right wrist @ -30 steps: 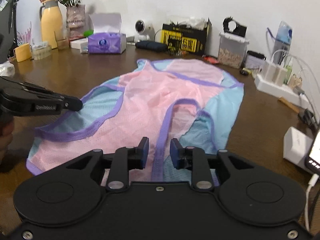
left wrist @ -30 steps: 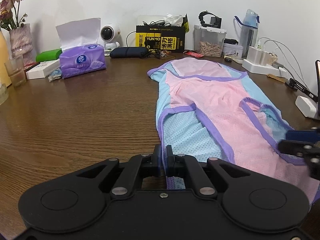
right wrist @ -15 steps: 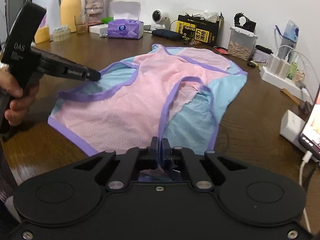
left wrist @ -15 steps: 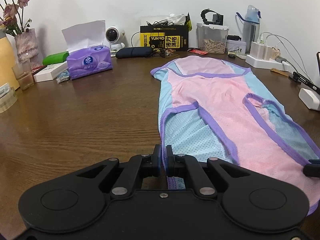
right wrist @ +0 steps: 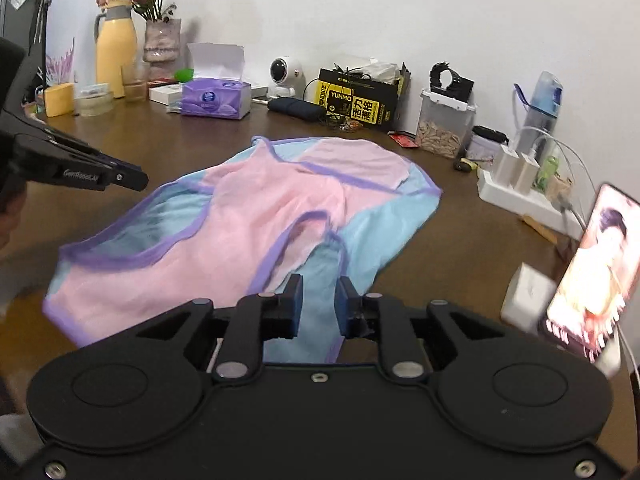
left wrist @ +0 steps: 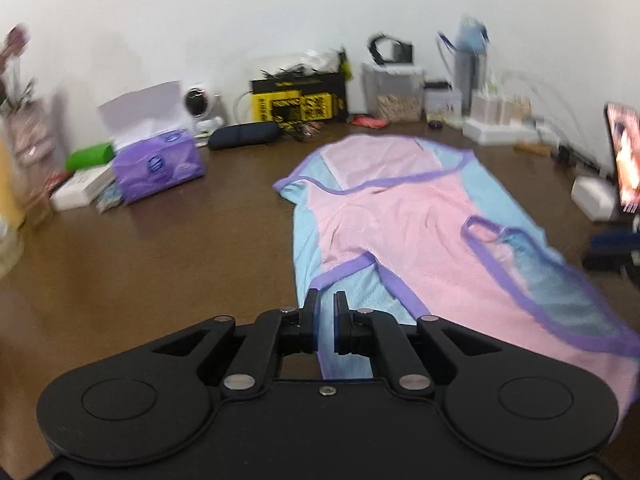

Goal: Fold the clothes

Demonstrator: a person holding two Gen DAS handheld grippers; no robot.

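A pink and light-blue mesh garment [left wrist: 400, 232] with purple trim lies spread on the brown table [left wrist: 160, 272]. My left gripper [left wrist: 325, 308] hovers over its near left edge. The jaws stand a narrow gap apart, and the purple trim runs below them, not pinched. In the right wrist view the garment [right wrist: 248, 232] stretches away from my right gripper [right wrist: 319, 292]. That gripper is open above a blue panel with nothing between the fingers. The left gripper [right wrist: 140, 178] shows there at the garment's left side, held by a hand. The left wrist view is blurred.
A purple tissue box [right wrist: 216, 100], a yellow jug [right wrist: 116, 46], a small camera [right wrist: 282, 70] and a yellow-black box [right wrist: 360, 100] line the back wall. A lit phone [right wrist: 592, 272], a white charger block [right wrist: 528, 296] and a power strip [right wrist: 520, 196] crowd the right side.
Both grippers were shut on the garment's near edge half a second ago. Now the right one is wide open and the left one has parted slightly. The near edge lies released.
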